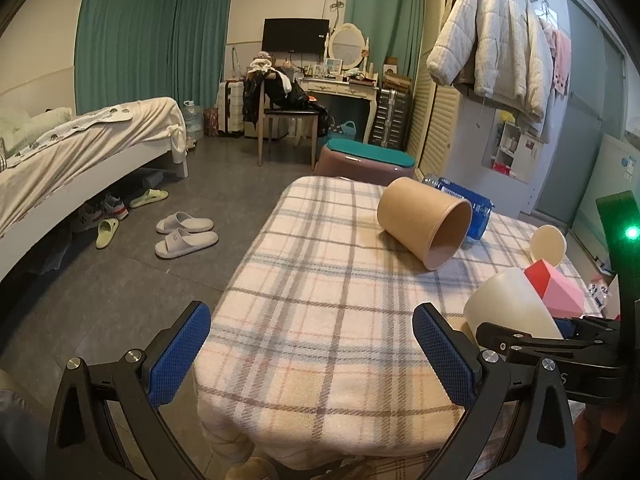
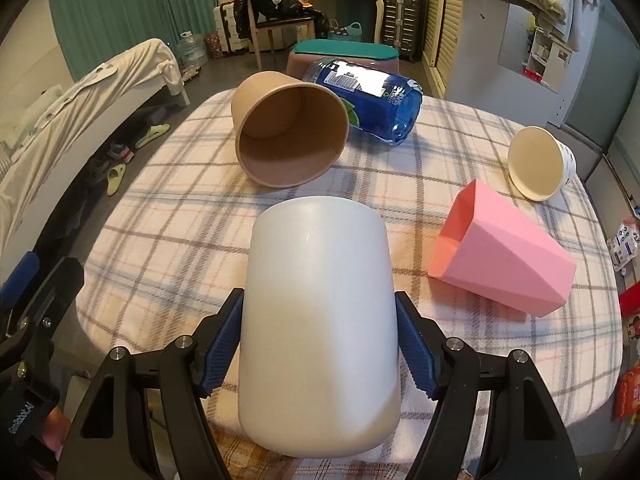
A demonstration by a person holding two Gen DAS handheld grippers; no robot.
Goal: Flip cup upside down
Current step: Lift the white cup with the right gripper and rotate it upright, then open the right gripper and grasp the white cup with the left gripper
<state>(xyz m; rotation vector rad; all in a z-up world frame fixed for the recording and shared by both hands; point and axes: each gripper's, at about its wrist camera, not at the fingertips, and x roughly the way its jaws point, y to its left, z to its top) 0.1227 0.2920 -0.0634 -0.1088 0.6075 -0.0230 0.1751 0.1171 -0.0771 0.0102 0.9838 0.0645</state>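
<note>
My right gripper (image 2: pixel 318 344) is shut on a white plastic cup (image 2: pixel 320 320), its blue pads pressing both sides; the cup points away from me over the near edge of the plaid table. The same cup shows in the left wrist view (image 1: pixel 508 300) at the right. My left gripper (image 1: pixel 312 356) is open and empty above the table's near left corner, left of the white cup.
On the plaid tablecloth (image 2: pixel 168 216) lie a brown paper cup (image 2: pixel 288 132) on its side, a blue bottle (image 2: pixel 372 96) behind it, a pink faceted cup (image 2: pixel 504 256) and a small white paper cup (image 2: pixel 540 164). A bed (image 1: pixel 80 140) and slippers (image 1: pixel 184 232) are left of the table.
</note>
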